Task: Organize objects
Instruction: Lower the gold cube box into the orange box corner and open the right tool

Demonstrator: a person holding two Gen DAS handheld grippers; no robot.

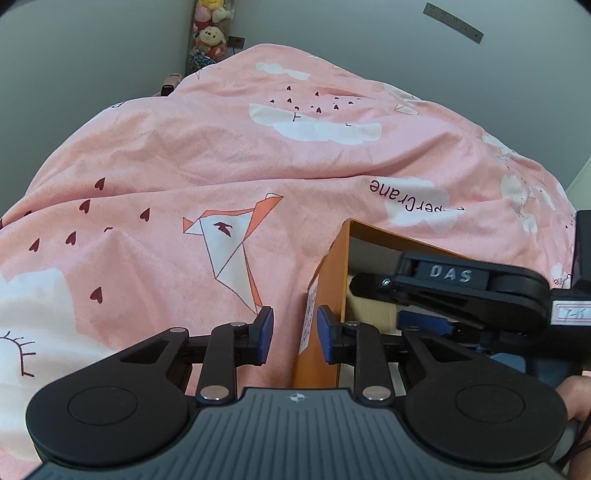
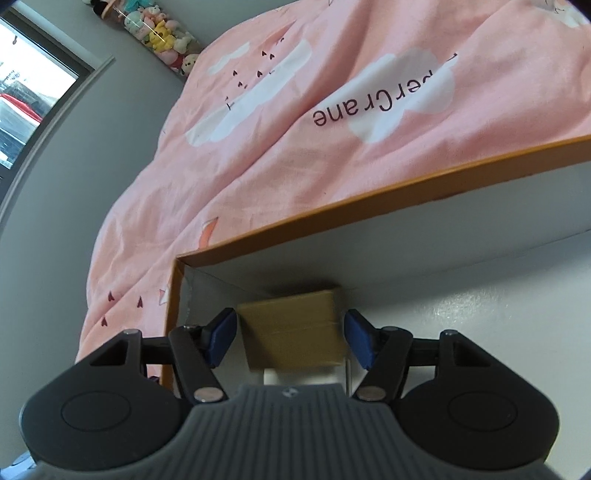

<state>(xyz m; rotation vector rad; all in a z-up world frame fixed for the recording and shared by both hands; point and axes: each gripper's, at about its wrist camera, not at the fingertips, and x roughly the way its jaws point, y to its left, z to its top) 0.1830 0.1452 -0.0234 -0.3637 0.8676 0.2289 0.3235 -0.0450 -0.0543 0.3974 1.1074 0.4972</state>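
Observation:
An orange box (image 1: 328,280) with a white inside lies on a pink bed cover (image 1: 184,166). My left gripper (image 1: 294,334) straddles its left wall, one pad outside and one inside; the pads stand a little apart from the wall. My right gripper (image 2: 291,341) is inside the box (image 2: 332,218), open, with a small brown cardboard box (image 2: 291,328) between its fingers; the pads do not touch it. The right gripper also shows in the left wrist view (image 1: 461,291), reaching into the box from the right.
The pink cover (image 2: 295,129) with cloud and crane prints fills the space beyond the box. Grey walls stand behind. A tube of plush toys (image 1: 210,33) stands in the corner. A window (image 2: 26,96) is at the left.

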